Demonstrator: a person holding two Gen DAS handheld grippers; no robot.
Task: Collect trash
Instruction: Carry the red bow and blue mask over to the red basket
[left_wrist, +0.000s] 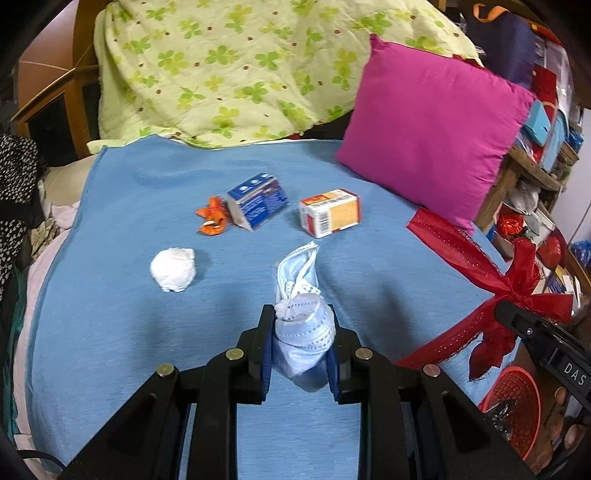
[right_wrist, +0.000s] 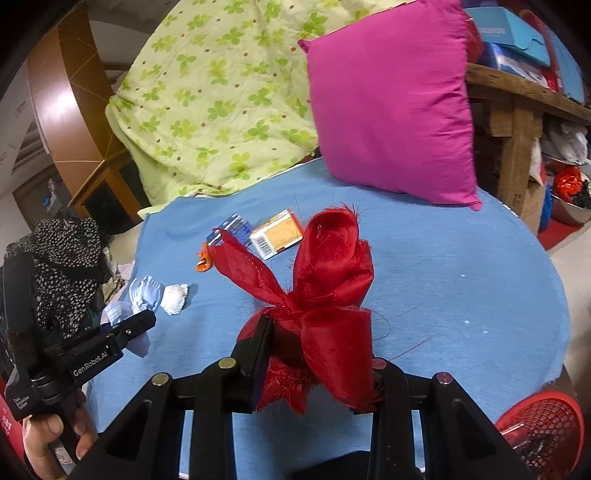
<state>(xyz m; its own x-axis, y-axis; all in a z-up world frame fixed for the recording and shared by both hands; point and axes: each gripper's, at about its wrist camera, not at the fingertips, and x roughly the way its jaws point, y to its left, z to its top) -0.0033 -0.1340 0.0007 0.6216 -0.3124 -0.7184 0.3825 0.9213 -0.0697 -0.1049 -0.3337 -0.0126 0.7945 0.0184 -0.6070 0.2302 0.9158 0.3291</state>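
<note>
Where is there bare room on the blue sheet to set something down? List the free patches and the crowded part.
Free: the wide stretch of blue sheet right of the red ribbon, below the pink pillow; also the near-left area in front of the white paper wad. Crowded: mid-sheet, where the blue box, orange-white box and orange wrapper cluster.

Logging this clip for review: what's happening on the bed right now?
A person is collecting trash with two handheld grippers. The left gripper is shut on a crumpled blue face mask; the right gripper is shut on a red ribbon bow. A white paper wad, an orange wrapper and two small boxes remain on the blue cover. A red basket sits beside the bed.
</note>
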